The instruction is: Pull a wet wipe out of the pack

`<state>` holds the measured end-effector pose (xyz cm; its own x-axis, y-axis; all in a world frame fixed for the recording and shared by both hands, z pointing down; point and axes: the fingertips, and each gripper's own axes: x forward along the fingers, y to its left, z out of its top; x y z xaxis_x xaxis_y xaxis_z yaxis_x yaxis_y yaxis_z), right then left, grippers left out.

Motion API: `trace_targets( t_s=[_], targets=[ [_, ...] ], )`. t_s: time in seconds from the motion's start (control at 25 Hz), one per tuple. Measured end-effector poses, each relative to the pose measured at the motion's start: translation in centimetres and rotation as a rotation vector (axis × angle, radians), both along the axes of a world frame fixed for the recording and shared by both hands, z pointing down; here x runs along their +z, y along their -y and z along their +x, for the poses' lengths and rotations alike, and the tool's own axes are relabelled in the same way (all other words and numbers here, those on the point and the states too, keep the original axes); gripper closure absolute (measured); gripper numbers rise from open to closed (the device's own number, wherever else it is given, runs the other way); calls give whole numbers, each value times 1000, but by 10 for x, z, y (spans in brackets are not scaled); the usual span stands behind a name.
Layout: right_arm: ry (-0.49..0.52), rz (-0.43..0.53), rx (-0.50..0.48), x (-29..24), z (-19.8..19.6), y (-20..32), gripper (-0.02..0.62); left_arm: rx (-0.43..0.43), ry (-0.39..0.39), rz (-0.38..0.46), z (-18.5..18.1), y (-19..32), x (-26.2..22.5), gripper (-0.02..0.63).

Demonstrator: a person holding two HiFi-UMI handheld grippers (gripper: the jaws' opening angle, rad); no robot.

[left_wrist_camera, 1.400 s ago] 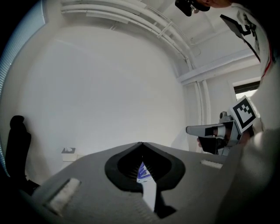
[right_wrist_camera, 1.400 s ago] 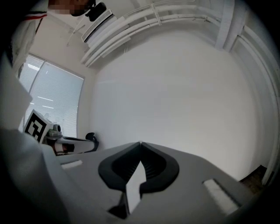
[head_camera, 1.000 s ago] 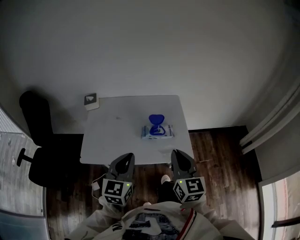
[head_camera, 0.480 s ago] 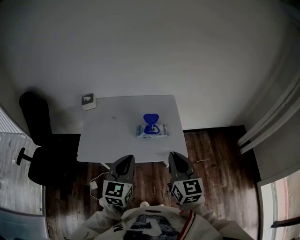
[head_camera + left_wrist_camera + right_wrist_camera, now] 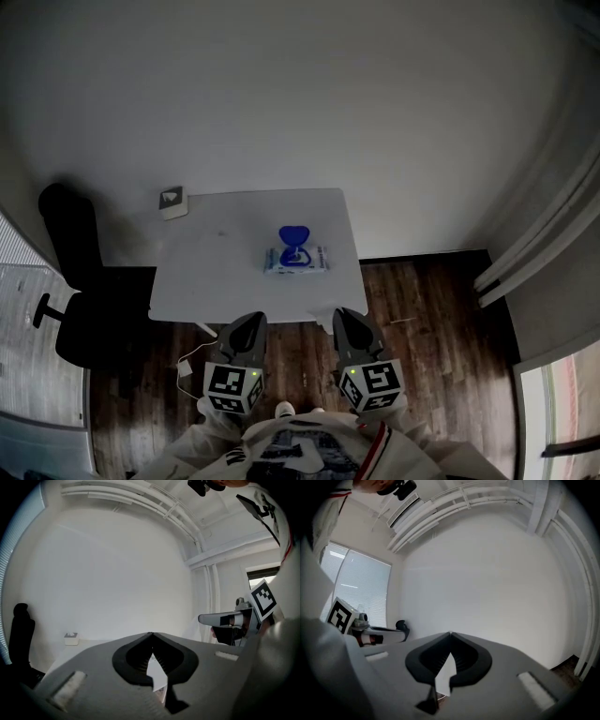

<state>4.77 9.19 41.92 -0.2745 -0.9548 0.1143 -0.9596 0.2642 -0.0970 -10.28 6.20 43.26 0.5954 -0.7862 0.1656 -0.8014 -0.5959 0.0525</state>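
Note:
The wet wipe pack (image 5: 295, 260) lies flat on the white table (image 5: 216, 272), right of its middle, with its blue lid (image 5: 293, 235) flipped up. Both grippers hang over the wooden floor in front of the table, short of its near edge and apart from the pack. My left gripper (image 5: 252, 321) (image 5: 151, 633) is shut, its tips meeting with nothing held. My right gripper (image 5: 344, 316) (image 5: 450, 633) is likewise shut and empty. Each gripper view shows the other gripper beside it, and neither shows the pack.
A small white box (image 5: 172, 201) (image 5: 71, 639) stands at the table's far left corner. A black office chair (image 5: 75, 281) (image 5: 21, 620) stands left of the table. A white wall runs behind it. A thin cable lies on the floor (image 5: 441, 319) under the table's front edge.
In the head view the table and pack have slid left and away. Both grippers sit slightly lower in the frame, farther from the table's front edge, still shut.

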Motion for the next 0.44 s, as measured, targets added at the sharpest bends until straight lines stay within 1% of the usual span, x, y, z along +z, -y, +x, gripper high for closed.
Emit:
trace_targets(
  t_s=[0.44],
  targets=[
    [14,-17,-4,5,3,1,589,-6,4,-3,3,-2,1,601]
  ],
)
